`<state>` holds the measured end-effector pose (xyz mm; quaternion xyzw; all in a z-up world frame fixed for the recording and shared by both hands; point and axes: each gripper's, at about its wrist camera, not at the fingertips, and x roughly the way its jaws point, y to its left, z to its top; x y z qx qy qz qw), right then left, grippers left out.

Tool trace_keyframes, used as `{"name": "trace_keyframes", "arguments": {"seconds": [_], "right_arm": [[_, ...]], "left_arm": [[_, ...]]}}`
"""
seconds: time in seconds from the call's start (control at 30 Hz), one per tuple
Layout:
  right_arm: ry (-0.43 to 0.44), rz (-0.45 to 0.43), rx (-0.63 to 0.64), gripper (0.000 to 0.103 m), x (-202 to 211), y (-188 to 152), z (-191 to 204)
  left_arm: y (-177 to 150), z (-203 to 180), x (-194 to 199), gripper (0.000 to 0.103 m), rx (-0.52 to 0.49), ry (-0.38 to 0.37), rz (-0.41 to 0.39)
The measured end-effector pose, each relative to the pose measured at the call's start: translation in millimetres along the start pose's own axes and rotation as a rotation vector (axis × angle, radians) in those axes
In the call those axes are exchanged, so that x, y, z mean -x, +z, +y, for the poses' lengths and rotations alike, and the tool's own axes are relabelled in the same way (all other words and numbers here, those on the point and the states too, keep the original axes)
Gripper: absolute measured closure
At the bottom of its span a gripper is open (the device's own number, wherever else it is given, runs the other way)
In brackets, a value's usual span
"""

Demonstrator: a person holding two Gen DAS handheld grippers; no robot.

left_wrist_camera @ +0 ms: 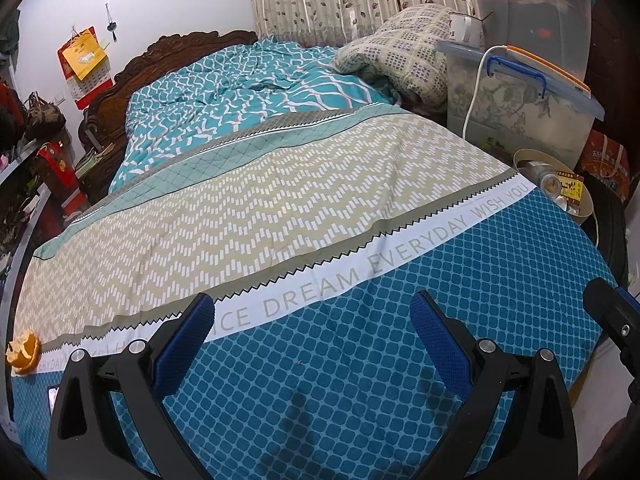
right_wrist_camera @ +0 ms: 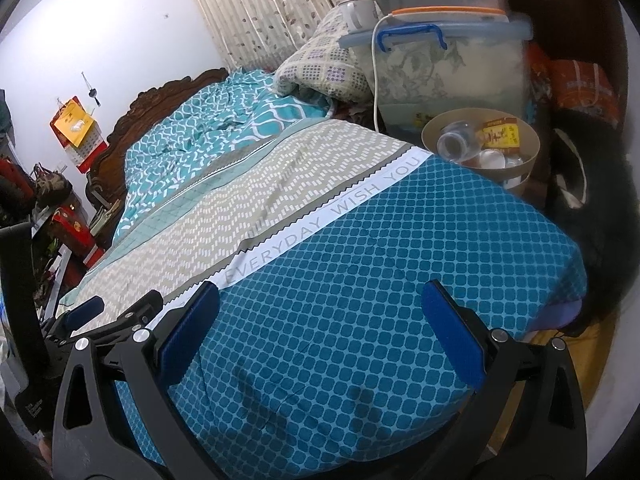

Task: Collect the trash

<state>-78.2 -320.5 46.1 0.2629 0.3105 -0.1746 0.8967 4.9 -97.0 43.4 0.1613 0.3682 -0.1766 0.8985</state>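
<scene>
An orange peel (left_wrist_camera: 24, 351) lies on the bed sheet at the far left edge of the left wrist view. A round beige bin (right_wrist_camera: 532, 148) stands beside the bed's right side, holding a clear plastic bottle (right_wrist_camera: 456, 142), a yellow packet (right_wrist_camera: 502, 134) and white cups; it also shows in the left wrist view (left_wrist_camera: 586, 210). My left gripper (left_wrist_camera: 314, 312) is open and empty above the blue sheet, well right of the peel. My right gripper (right_wrist_camera: 320, 300) is open and empty above the blue sheet. The left gripper shows at the left of the right wrist view (right_wrist_camera: 120, 308).
The bed (left_wrist_camera: 280, 200) carries a patterned sheet, a teal quilt (left_wrist_camera: 240, 88) and a folded checked blanket (left_wrist_camera: 404, 52). Clear storage boxes (left_wrist_camera: 520, 112) with a white cable stand at the right. A carved headboard (left_wrist_camera: 120, 76) and cluttered shelves (left_wrist_camera: 36, 168) are at the left.
</scene>
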Motion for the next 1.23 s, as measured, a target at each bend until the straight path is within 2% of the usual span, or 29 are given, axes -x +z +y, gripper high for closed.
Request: {"name": "trace_keyframes", "arguments": {"seconds": [0.63, 0.97, 1.23], "right_arm": [[0.006, 0.007, -0.002, 0.003, -3.3, -1.0, 2.5], [0.009, 0.012, -0.006, 0.003, -6.2, -1.8, 1.4], [0.013, 0.012, -0.024, 0.003, -7.7, -4.5, -2.9]], "left_arm": [[0.9, -1.4, 0.2, 0.009, -0.006, 0.002, -0.001], [0.8, -4.4, 11.8, 0.009, -0.022, -0.021, -0.049], [2.3, -1.6, 15.0, 0.009, -0.011, -0.041, -0.056]]}}
